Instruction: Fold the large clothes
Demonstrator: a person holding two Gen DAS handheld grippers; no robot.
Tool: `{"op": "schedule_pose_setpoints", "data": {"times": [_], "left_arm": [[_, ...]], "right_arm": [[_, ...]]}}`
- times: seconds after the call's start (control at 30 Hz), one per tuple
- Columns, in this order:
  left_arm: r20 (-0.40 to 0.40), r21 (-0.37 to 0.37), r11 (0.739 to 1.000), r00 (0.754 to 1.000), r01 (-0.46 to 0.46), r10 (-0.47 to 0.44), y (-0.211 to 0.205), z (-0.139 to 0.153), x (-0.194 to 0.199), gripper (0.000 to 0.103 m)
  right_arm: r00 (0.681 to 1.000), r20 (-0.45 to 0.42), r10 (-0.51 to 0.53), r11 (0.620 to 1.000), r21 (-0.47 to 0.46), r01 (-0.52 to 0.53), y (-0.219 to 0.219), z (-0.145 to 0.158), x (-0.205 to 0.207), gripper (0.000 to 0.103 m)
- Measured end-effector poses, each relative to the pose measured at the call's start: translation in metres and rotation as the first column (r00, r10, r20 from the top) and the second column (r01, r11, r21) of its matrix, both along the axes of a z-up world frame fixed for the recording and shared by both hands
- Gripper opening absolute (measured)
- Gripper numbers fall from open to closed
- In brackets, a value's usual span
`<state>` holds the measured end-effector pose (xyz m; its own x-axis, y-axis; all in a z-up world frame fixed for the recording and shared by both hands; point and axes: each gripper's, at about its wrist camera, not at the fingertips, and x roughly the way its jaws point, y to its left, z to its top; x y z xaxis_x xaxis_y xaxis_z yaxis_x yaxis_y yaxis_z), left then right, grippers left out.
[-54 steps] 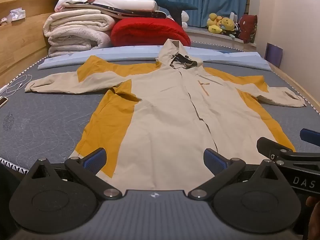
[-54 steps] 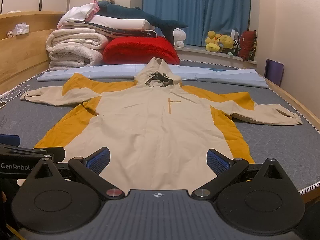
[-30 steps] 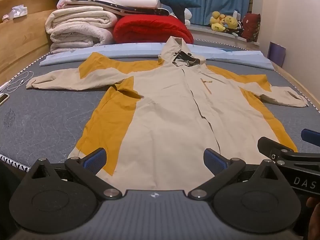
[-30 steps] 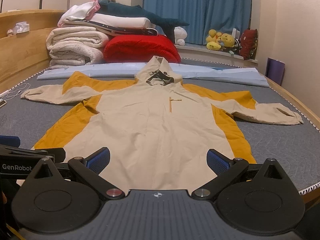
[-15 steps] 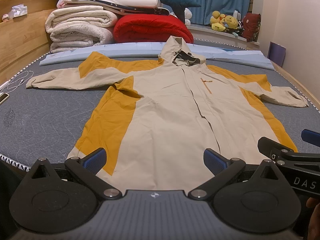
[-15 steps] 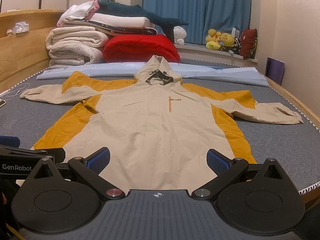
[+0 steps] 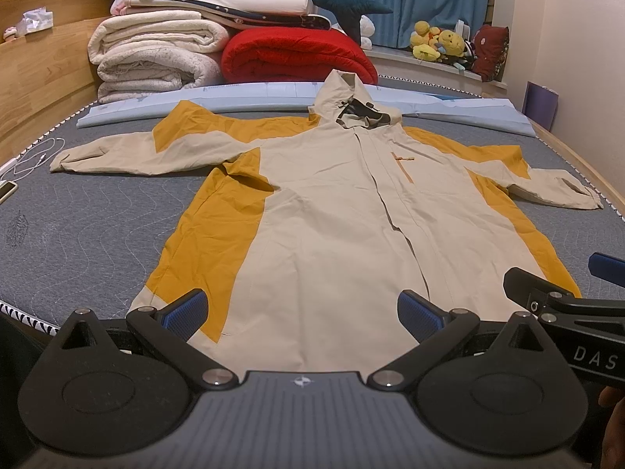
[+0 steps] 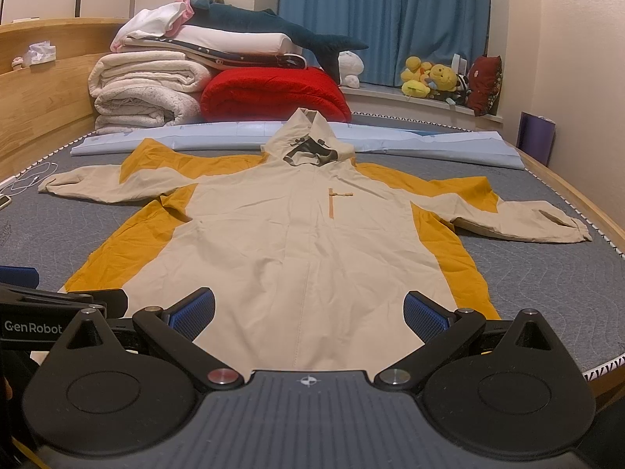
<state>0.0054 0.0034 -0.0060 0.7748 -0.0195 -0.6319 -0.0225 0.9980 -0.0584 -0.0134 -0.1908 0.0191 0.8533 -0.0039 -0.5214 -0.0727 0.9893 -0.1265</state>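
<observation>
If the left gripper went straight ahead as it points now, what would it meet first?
Probably the hem of the beige and mustard hooded jacket, spread flat on the bed; the open left gripper holds nothing. Depth is unclear.

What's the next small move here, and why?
Probably reach the left hand-held gripper toward the left sleeve: the jacket lies flat, unfolded, sleeves spread on the mattress, and both hand-held grippers are open, holding nothing.

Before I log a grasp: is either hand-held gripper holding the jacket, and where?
Neither. The left hand-held gripper and right hand-held gripper are open above the jacket hem.
</observation>
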Motion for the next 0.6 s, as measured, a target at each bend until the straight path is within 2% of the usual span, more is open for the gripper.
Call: {"op": "schedule_pose_setpoints", "data": {"times": [0.23,0.37,0.4,0.5,0.53,0.6], "left_arm": [[0.004,0.007,1.000,1.000,0.003,-0.003,-0.003,0.001,-0.001,0.103],[0.042,-0.086,0.996,0.999,0.011,-0.008,-0.002,0.008,-0.002,0.103],[0.059,-0.087,0.996,0.998,0.011,-0.006,-0.002,0.011,-0.002,0.103],[0.112,-0.144,0.989,0.994,0.027,-0.011,0.004,0.025,0.002,0.103],[0.129,-0.136,0.990,0.991,0.038,-0.021,0.004,0.031,0.004,0.103],[0.143,-0.074,0.995,0.988,0.066,-0.055,0.002,0.041,0.011,0.103]], "right_arm": [[1.000,0.011,-0.008,1.000,0.003,0.008,-0.005,0.000,-0.001,0.100],[0.996,0.086,-0.029,0.999,0.021,0.027,-0.009,0.007,-0.006,0.096],[0.993,0.110,-0.033,0.999,0.024,0.030,-0.010,0.009,-0.008,0.096],[0.986,0.161,-0.052,0.999,-0.005,0.053,-0.011,0.016,-0.008,0.095],[0.983,0.175,-0.057,0.998,-0.008,0.059,-0.011,0.018,-0.008,0.095],[0.977,0.202,-0.062,0.998,-0.007,0.065,-0.015,0.025,-0.007,0.095]]}}
